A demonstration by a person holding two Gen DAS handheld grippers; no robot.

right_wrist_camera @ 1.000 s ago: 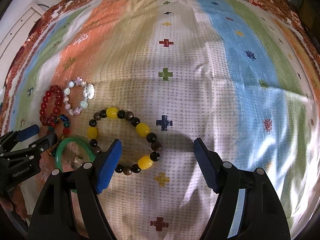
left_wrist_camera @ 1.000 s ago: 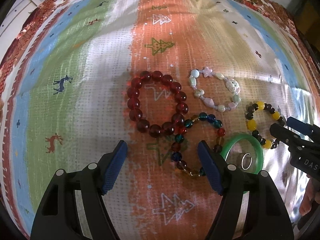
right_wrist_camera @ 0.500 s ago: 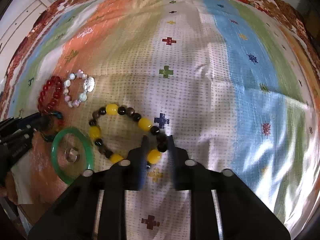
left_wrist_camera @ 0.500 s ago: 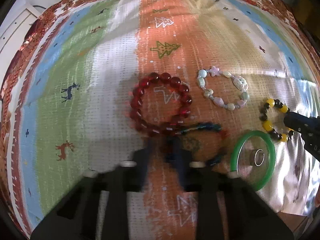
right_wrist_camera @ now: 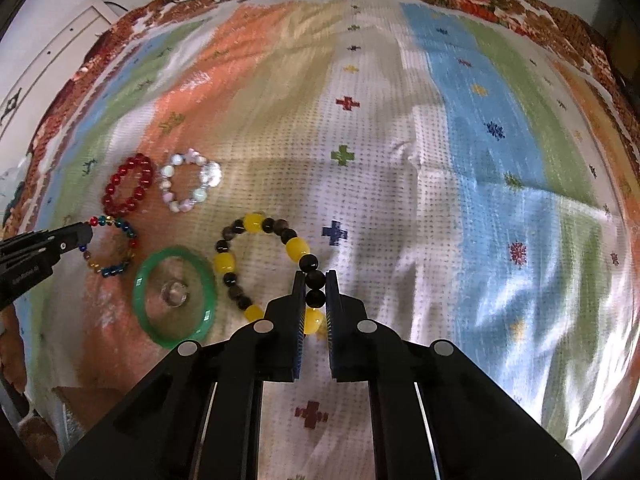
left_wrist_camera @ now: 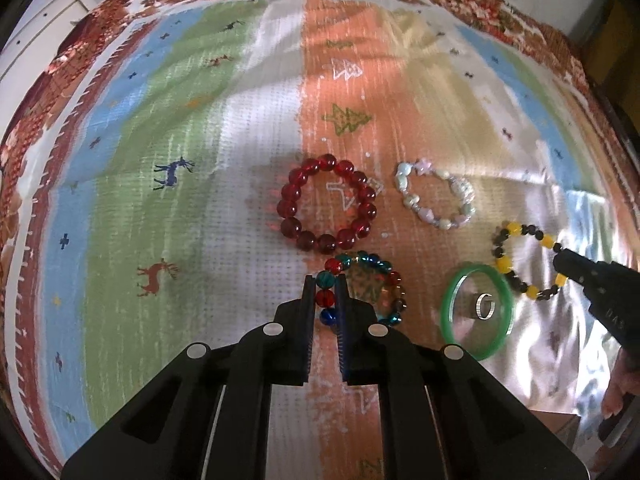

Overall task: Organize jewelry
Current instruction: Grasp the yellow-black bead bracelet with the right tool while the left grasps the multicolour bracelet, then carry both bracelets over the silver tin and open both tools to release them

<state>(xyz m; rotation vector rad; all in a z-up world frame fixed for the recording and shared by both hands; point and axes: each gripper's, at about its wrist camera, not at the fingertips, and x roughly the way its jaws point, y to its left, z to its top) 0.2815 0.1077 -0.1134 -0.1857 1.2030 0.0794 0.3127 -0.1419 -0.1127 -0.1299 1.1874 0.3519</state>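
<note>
Several bracelets lie on a striped cloth. My left gripper (left_wrist_camera: 324, 286) is shut on the multicoloured bead bracelet (left_wrist_camera: 384, 280), its pads pinching the left side of the loop just below the red bead bracelet (left_wrist_camera: 328, 214). My right gripper (right_wrist_camera: 315, 286) is shut on the yellow-and-black bead bracelet (right_wrist_camera: 256, 224), clamping dark beads on its right side. The pastel bead bracelet (left_wrist_camera: 438, 200) lies up and right of the red one. A green bangle (left_wrist_camera: 476, 312) with a small silver ring (left_wrist_camera: 485, 306) inside it rests between the two held bracelets.
The striped patterned cloth (right_wrist_camera: 460, 160) covers the whole surface, wrinkled at right. A white cabinet (left_wrist_camera: 36, 28) stands beyond the cloth's far-left edge. Part of a hand (left_wrist_camera: 618, 396) shows at the lower right of the left wrist view.
Both grippers went from wide open to shut, the left on the multicoloured bracelet and the right on the yellow-and-black one. Both views have pulled back a little, and the multicoloured bracelet has come clear of the red one.
</note>
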